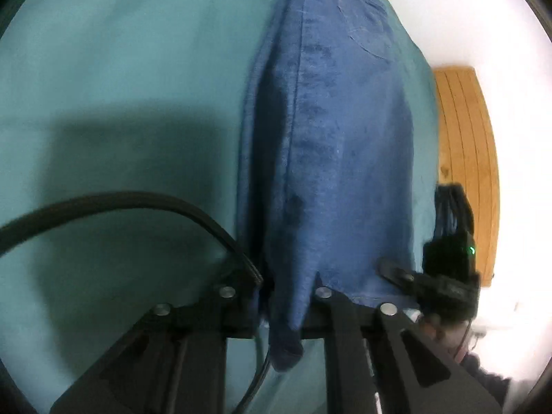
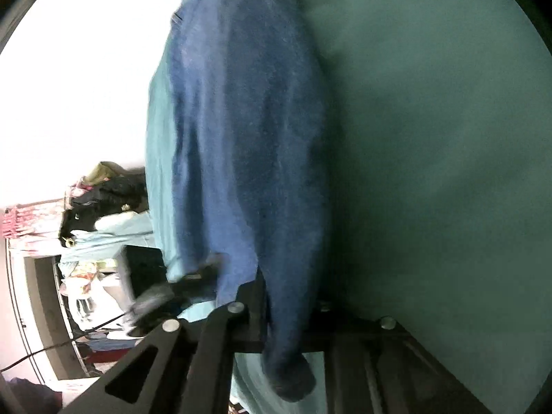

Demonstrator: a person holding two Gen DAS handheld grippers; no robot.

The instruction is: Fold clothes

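A blue denim garment (image 1: 327, 131) stretches away from me over a teal sheet (image 1: 120, 69). My left gripper (image 1: 288, 291) is shut on its near edge, with a fold of denim hanging down between the fingers. In the left wrist view the right gripper (image 1: 396, 272) shows at the garment's right corner. In the right wrist view the same blue garment (image 2: 238, 120) runs up the frame, and my right gripper (image 2: 279, 307) is shut on its edge, a bunch of cloth drooping below. The left gripper (image 2: 193, 279) appears blurred beside the garment's left edge.
The teal sheet (image 2: 431, 138) covers the work surface. A wooden panel (image 1: 465, 172) stands at the right against a white wall. A black cable (image 1: 120, 200) loops at the left. A pile of other clothes (image 2: 103, 200) and clutter sits at the left of the right wrist view.
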